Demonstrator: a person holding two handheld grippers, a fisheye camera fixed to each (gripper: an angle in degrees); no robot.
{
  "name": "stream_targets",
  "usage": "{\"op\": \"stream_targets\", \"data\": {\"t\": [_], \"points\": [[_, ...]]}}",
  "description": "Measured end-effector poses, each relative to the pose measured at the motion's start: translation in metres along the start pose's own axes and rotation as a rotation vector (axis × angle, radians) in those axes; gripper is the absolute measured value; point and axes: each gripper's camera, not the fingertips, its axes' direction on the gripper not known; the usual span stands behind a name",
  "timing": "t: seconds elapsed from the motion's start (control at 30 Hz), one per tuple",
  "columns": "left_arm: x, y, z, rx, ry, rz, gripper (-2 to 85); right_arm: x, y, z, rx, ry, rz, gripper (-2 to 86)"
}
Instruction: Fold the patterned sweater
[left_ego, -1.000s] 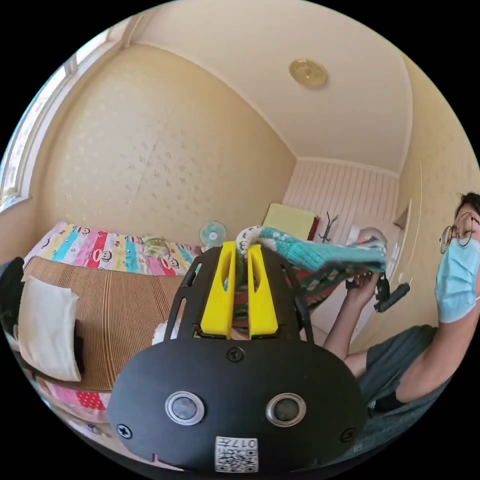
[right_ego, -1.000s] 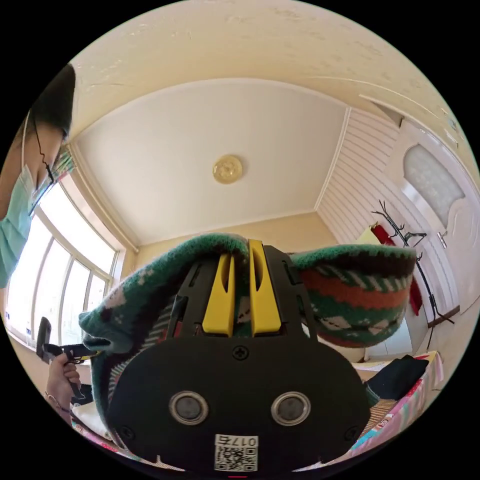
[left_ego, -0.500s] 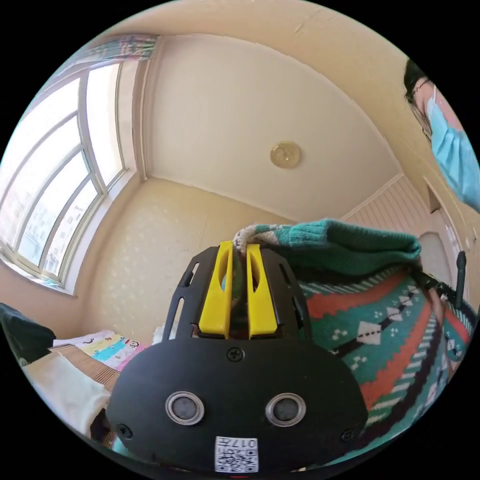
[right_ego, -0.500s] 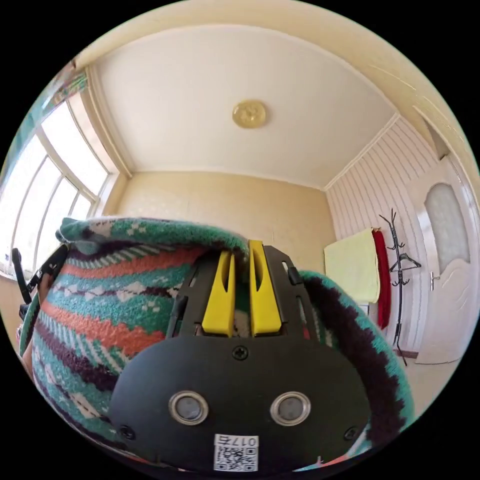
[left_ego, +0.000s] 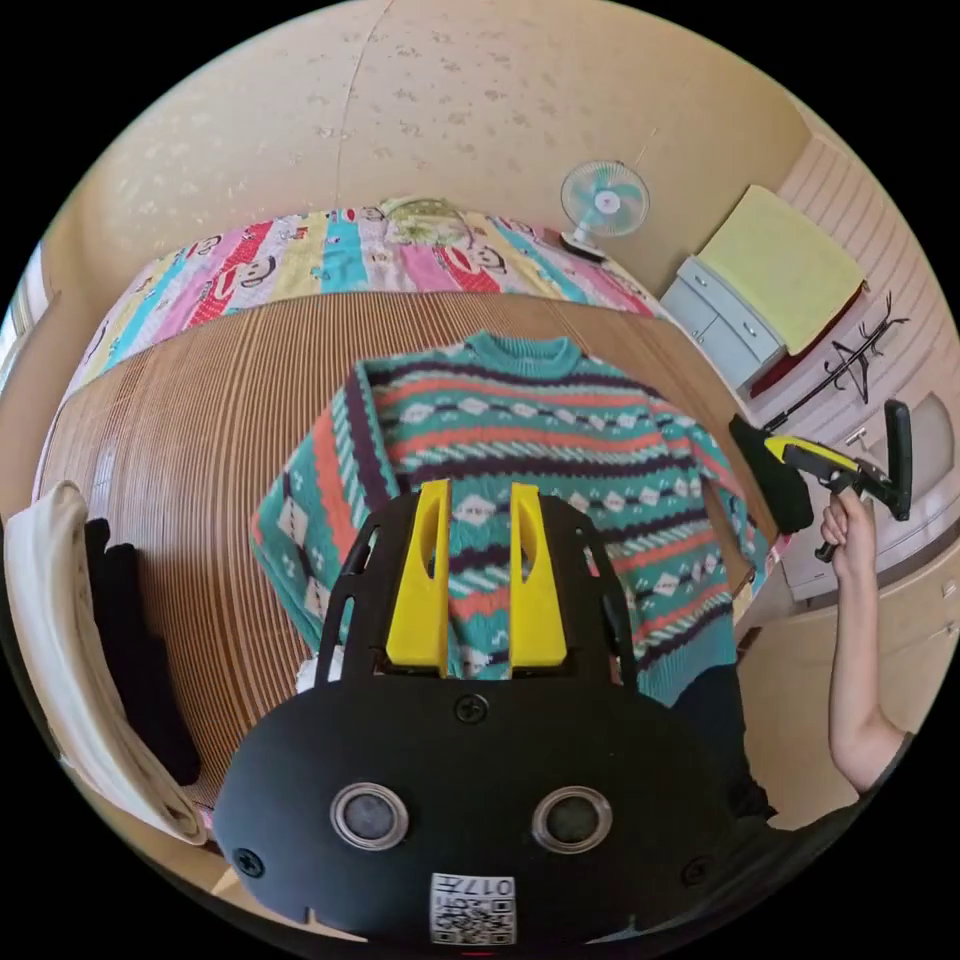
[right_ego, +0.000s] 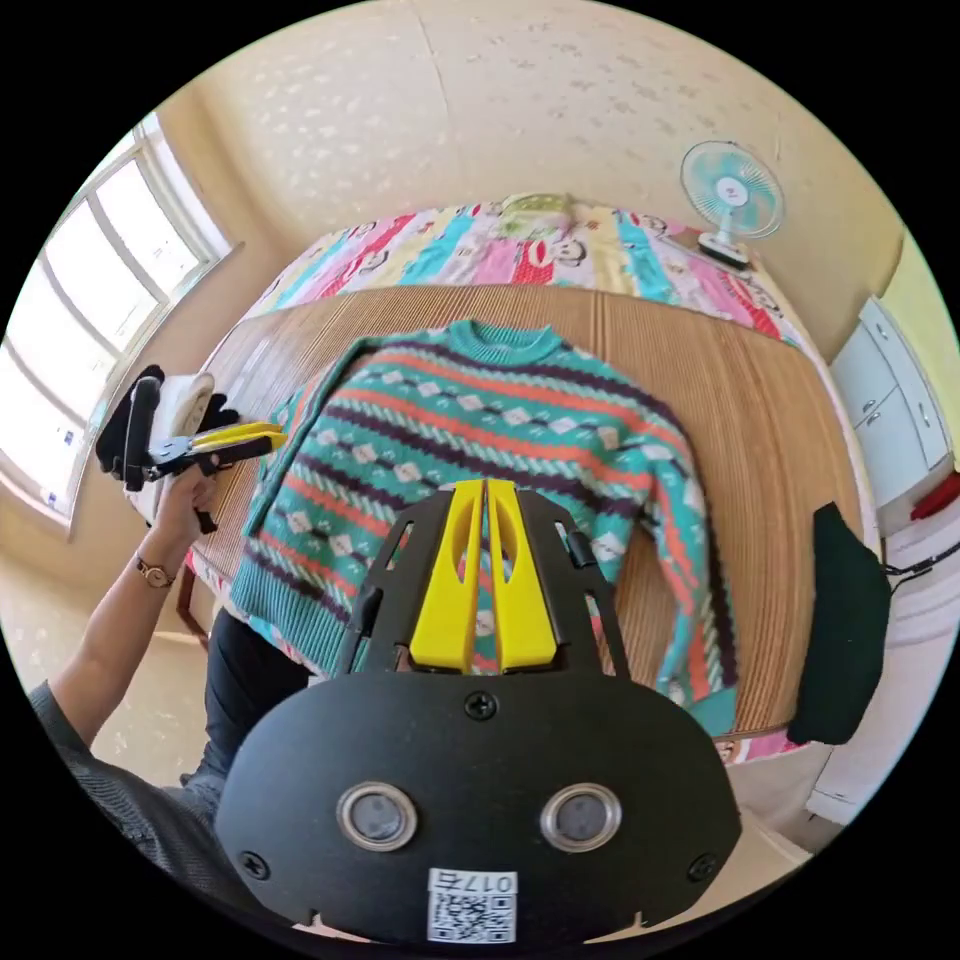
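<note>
The patterned sweater (left_ego: 520, 470) was seen laid flat, front up, on a ribbed brown mat (left_ego: 200, 450) covering the bed, its teal collar (left_ego: 523, 352) at the far side and its hem hanging slightly over the near edge. Both sleeves were folded down along the body. The left claw (left_ego: 477, 575) was held above the sweater's lower part, its yellow jaws spread with a clear gap and nothing between them. The right claw (right_ego: 484, 575) was likewise held above the lower middle of the sweater (right_ego: 500, 460), its jaws pressed together on nothing. In the right gripper view the left claw (right_ego: 240, 437) was seen gripped in a hand (right_ego: 185, 495) beyond the sweater's left sleeve. In the left gripper view the right claw (left_ego: 810, 455) was seen raised in a hand (left_ego: 850, 520) to the right of the bed. A striped cartoon-print sheet (right_ego: 520, 250) was visible at the far edge of the bed, with a small fan (right_ego: 735, 195) standing at its far right. Folded white and black clothes (left_ego: 70, 640) were piled at the left of the mat, and a dark garment (right_ego: 845, 620) hung at the right edge.
</note>
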Motion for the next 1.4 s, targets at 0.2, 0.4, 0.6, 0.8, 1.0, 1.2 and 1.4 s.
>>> {"op": "stream_targets", "data": {"t": [0.2, 0.4, 0.6, 0.8, 1.0, 1.2, 1.4], "points": [[0.037, 0.088, 0.090, -0.054, -0.126, 0.027, 10.1, -0.001, 0.047, 0.133, -0.057, 0.052, -0.036, 0.6], [0.039, 0.169, 0.077, 0.035, -0.036, -0.088, 5.5, 0.039, 0.108, 0.124, 0.019, -0.143, 0.090, 0.5], [0.063, 0.243, 0.042, 0.022, -0.061, -0.014, 5.4, 0.047, 0.157, 0.119, 0.028, -0.151, 0.061, 0.5], [0.033, 0.284, -0.037, 0.270, -0.119, -0.083, 9.5, 0.089, 0.148, 0.127, -0.036, -0.288, 0.151, 0.4], [0.002, 0.272, -0.017, 0.083, -0.192, -0.075, 14.0, 0.105, 0.151, 0.124, -0.054, -0.297, 0.166, 0.4], [-0.001, 0.297, -0.053, 0.240, -0.246, -0.129, 13.6, 0.084, 0.157, 0.071, 0.102, -0.174, -0.006, 0.4], [-0.025, 0.293, -0.035, 0.048, -0.243, -0.194, 17.3, 0.144, 0.149, 0.084, 0.137, 0.038, 0.163, 0.4]]}}
